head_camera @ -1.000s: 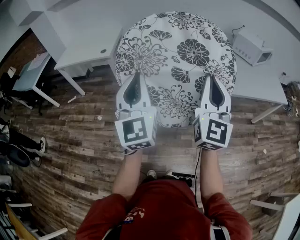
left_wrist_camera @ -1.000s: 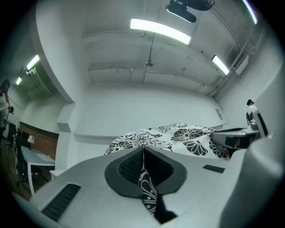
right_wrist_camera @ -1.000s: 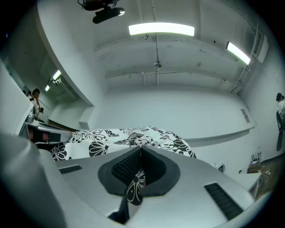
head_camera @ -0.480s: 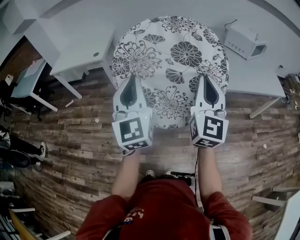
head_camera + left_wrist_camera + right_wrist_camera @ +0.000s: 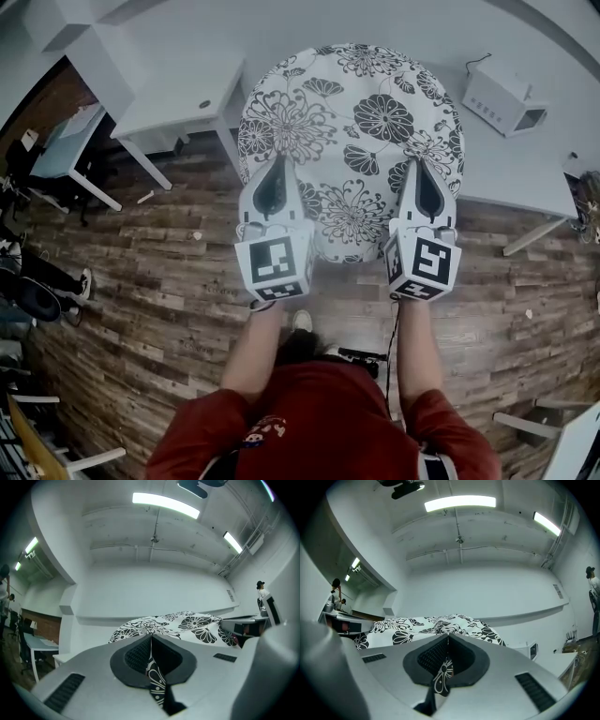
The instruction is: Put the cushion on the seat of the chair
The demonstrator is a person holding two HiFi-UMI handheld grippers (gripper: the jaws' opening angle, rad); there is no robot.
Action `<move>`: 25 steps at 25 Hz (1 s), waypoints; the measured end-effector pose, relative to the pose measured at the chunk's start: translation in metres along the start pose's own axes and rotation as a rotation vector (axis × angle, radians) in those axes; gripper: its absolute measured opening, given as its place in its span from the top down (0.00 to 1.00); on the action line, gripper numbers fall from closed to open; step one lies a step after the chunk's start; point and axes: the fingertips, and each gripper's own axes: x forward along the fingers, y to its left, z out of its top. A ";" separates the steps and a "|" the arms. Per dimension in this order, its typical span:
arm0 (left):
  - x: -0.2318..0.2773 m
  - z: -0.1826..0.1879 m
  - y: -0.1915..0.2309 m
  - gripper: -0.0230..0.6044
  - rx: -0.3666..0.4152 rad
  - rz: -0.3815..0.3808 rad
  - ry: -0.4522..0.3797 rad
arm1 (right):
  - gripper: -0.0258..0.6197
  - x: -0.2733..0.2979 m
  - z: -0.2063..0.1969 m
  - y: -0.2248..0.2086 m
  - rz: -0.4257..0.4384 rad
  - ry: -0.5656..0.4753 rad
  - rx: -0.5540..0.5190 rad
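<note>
The wooden floor [image 5: 159,281] spreads below both hand-held grippers, with white worktops [image 5: 178,94] beyond their tips on the left and on the right. Between the two hangs the cushion [image 5: 356,122], round and printed with black flowers on white. It is held clear of the floor, stretching away from the jaws out over the worktop edges.

The left hand-held gripper [image 5: 276,169] pinches the cushion's near edge on its left side, and the right hand-held gripper [image 5: 424,173] does the same on its right side, well apart from the first. In the left gripper view the jaws are closed nearly together on a thin fold of the printed fabric [image 5: 154,686], and the right gripper view shows the same, with a flap [image 5: 440,679] caught between the pads. A small white box [image 5: 502,98] sits on the worktop beyond the right one.

No chair seat can be picked out in any view, so the cushion is not on it now, and this looks like a carry (the seat may lie outside the frame).

To do it well, the two grips should stay firm, since only fabric is pinched and the padded bulk hangs forward. I would hold both hand-held grippers level and equally spaced, bring the cushion flat over the seat, lower it until it rests, and only then part both pairs of jaws together.
</note>
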 end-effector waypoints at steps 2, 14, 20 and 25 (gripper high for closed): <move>-0.001 0.004 0.000 0.92 -0.007 -0.005 0.000 | 0.91 -0.002 0.004 0.001 -0.004 0.003 -0.004; 0.001 0.000 0.006 0.92 -0.039 -0.036 -0.016 | 0.91 -0.004 0.005 0.006 -0.035 0.005 -0.036; 0.000 0.000 0.008 0.92 -0.050 -0.040 -0.042 | 0.91 -0.006 0.006 0.008 -0.045 -0.014 -0.050; 0.002 -0.003 0.008 0.92 -0.054 -0.051 -0.063 | 0.91 -0.006 0.003 0.008 -0.057 -0.031 -0.058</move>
